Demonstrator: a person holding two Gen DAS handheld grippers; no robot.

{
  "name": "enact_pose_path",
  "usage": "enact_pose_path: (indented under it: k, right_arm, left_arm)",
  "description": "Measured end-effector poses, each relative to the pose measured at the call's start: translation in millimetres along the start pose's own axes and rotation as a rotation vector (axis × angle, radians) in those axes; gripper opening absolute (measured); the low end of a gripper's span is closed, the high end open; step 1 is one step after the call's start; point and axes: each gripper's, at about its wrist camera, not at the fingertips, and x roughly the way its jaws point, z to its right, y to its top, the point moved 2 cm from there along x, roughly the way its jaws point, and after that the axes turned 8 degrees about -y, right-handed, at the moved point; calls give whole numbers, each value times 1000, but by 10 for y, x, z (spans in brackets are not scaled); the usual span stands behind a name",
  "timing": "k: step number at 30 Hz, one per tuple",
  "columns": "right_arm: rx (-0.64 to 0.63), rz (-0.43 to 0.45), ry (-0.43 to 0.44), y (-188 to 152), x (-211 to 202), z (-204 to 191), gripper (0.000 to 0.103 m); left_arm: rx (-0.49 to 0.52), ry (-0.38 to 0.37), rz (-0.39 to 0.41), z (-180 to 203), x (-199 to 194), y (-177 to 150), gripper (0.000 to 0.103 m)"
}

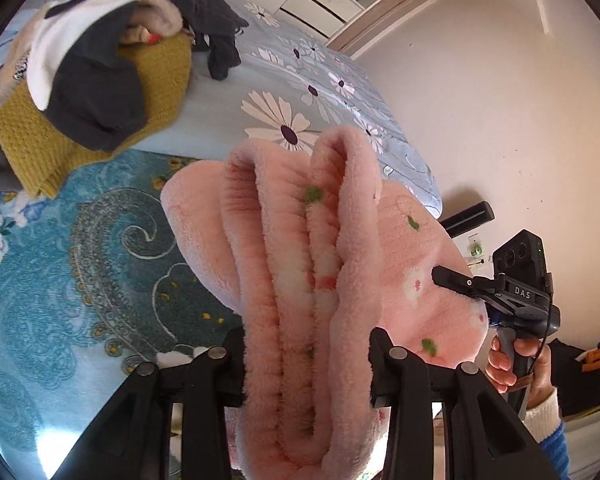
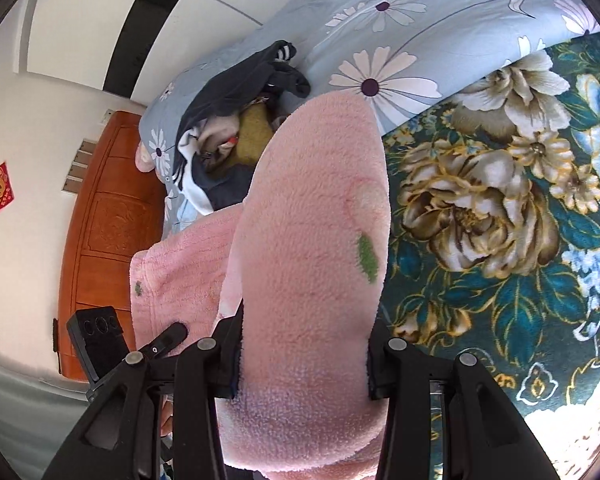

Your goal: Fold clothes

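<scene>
Pink, fluffy fleece garment (image 1: 300, 264) with small green and white motifs hung bunched in thick folds between the two tools, held up in the air above a teal carpet (image 1: 60, 280) patterned with swirls and large cream flowers. The left gripper (image 1: 306, 364) was clenched on a gathered wad of that fleece, its black fingers (image 1: 384, 360) pressed against the pile on both sides. The right gripper (image 2: 304, 352) was likewise clamped on another stretch of the same garment, which filled the gap between its jaws and draped forward over them.

From the left wrist view, the right tool appeared off to the side with one black finger laid against the pink cloth, and a hand (image 1: 516, 364) in a cream knitted cuff gripped its handle. From the right wrist view, the left tool showed low at the left edge, touching the fleece.

Beyond the garment lay a bed with a pale blue daisy-print cover (image 1: 300, 76). On it sat a heap of unfolded clothes (image 1: 92, 80): a mustard knitted piece beneath dark grey, white and beige items. An orange-brown carved wooden headboard (image 2: 104, 240) stood at the bed's end against a cream wall.
</scene>
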Motion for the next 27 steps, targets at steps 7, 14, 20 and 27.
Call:
enact_pose_path:
  k: [7,14,20,27]
  right_arm:
    - [23,-21,-91,401,-15,948,44]
    - [30,35,-156,752,-237,1581,45]
    - [50,79,-220,894,-244,1934,45]
    - [119,82,-233,761,-71,2271,47]
  left_arm:
    - [-9,-34,-135,38,1179,156,41]
    - [-13,-78,-166,175,1953,368,41]
    - [9,-18,-225,216,2366,330,44]
    - [-46,-26,-259,-42,2365,169,50]
